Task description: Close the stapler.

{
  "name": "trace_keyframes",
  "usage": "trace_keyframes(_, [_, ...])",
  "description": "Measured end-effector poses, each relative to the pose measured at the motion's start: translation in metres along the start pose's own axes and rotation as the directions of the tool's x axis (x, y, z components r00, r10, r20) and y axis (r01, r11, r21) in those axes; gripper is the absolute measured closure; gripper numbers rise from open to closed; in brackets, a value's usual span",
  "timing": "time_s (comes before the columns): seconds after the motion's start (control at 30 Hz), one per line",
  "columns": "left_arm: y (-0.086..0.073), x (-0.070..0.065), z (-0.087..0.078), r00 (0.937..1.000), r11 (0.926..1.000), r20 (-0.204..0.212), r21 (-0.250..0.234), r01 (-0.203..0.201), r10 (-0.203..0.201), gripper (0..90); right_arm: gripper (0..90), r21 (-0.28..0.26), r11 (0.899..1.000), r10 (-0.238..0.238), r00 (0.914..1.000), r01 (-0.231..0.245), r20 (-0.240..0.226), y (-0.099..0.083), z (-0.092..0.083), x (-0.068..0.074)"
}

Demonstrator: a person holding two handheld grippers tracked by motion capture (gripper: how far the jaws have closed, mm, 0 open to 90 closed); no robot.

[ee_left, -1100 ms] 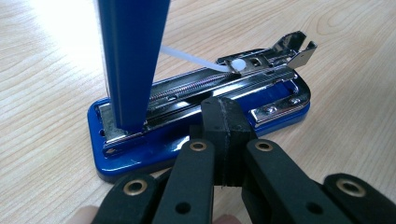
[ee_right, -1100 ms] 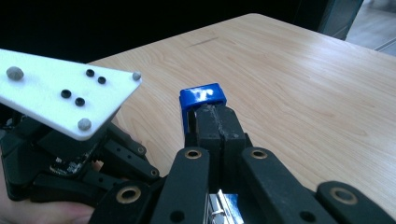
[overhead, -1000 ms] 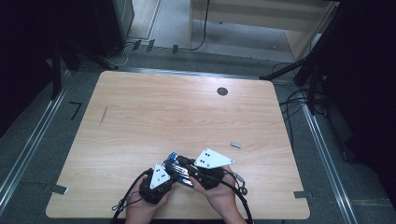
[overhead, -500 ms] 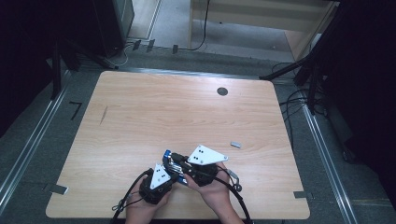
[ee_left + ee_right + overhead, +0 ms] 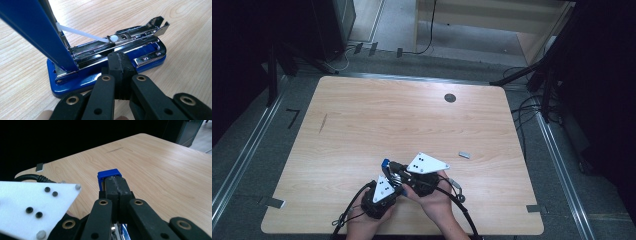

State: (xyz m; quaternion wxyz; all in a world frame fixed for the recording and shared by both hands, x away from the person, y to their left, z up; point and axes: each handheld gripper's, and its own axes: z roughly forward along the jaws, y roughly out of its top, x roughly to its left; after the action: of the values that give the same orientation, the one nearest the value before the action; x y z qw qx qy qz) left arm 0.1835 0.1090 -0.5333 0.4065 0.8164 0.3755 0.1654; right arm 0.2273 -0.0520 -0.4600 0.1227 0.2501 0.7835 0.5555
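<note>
A blue stapler (image 5: 105,65) lies on the wooden table (image 5: 412,125) near its front edge, with its lid (image 5: 32,30) swung up and the chrome staple channel (image 5: 130,40) bared. A white pusher rod runs from the lid down to the channel. My left gripper (image 5: 120,61) is shut, its tips resting against the side of the channel and base. My right gripper (image 5: 115,182) is shut too, with the blue end of the lid (image 5: 109,174) just beyond its tips. In the high view both grippers (image 5: 393,172) meet over the stapler (image 5: 386,163), a hand on each.
A small grey metal piece (image 5: 464,155) lies on the table to the right of the hands. A black round grommet (image 5: 450,98) sits near the far edge. Grey tabs (image 5: 274,202) mark the front corners. Cables trail off the front edge.
My right gripper has shifted a little to the left, and the blue lid end has moved left with it. The left gripper has stayed in place.
</note>
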Motion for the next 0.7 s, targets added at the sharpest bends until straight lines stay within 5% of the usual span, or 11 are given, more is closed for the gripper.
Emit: trace_keyframes(0.7, [0.000,0.000,0.000,1.0000,1.0000,-0.001,-0.002,-0.002,0.002,90.0,90.0,-0.012,1.000,0.008,0.9988,-0.008,-0.049,0.004,0.022,-0.004])
